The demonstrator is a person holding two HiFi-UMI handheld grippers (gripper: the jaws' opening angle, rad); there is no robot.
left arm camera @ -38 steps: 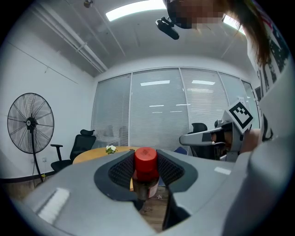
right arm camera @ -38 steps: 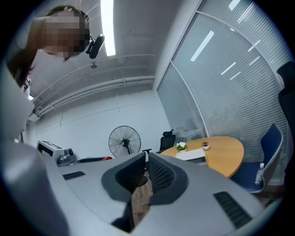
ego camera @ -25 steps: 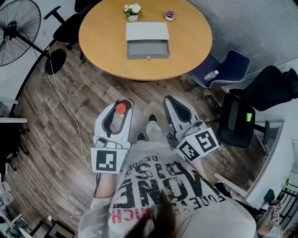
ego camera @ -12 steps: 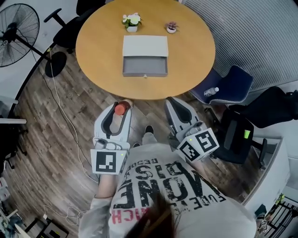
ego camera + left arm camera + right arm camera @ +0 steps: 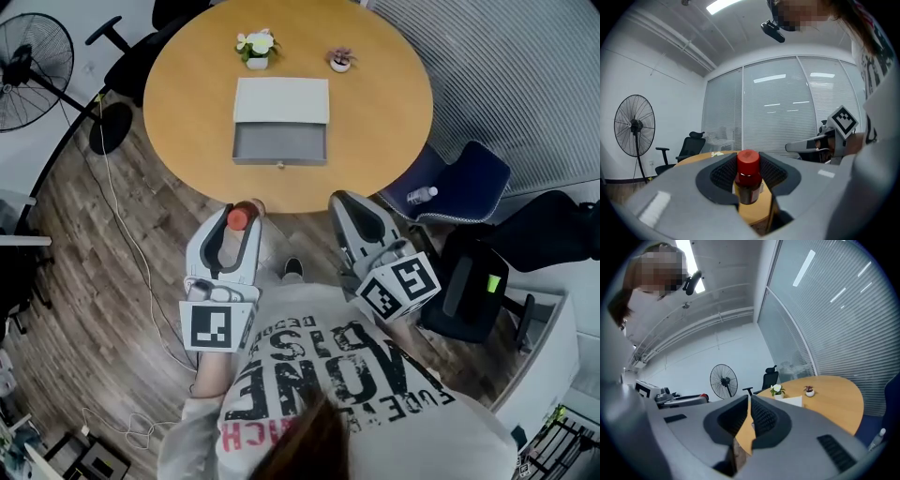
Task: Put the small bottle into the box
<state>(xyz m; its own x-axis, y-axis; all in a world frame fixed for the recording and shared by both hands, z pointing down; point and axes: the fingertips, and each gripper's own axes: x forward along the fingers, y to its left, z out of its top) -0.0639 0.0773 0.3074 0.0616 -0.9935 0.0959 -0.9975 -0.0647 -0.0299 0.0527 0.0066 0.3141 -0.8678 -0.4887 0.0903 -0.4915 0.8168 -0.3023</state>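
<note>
A small dark bottle with a red cap (image 5: 238, 218) (image 5: 748, 176) stands upright between the jaws of my left gripper (image 5: 239, 216) (image 5: 749, 180), which is shut on it. It hangs just short of the near edge of the round wooden table (image 5: 375, 112). A grey box (image 5: 280, 120) with its drawer pulled open toward me sits mid-table. My right gripper (image 5: 346, 202) (image 5: 749, 411) is level beside the left one, its pads together with nothing between them.
Two small potted plants (image 5: 255, 45) (image 5: 339, 59) stand behind the box. A standing fan (image 5: 33, 70) and a floor cable are at left. A blue chair (image 5: 464, 183) carrying a clear water bottle (image 5: 422, 194) and black chairs are at right.
Both grippers have advanced toward the table, and the bottle has come close to the table's near edge. The table and box sit lower and nearer in the head view. Neither gripper's jaws have changed.
</note>
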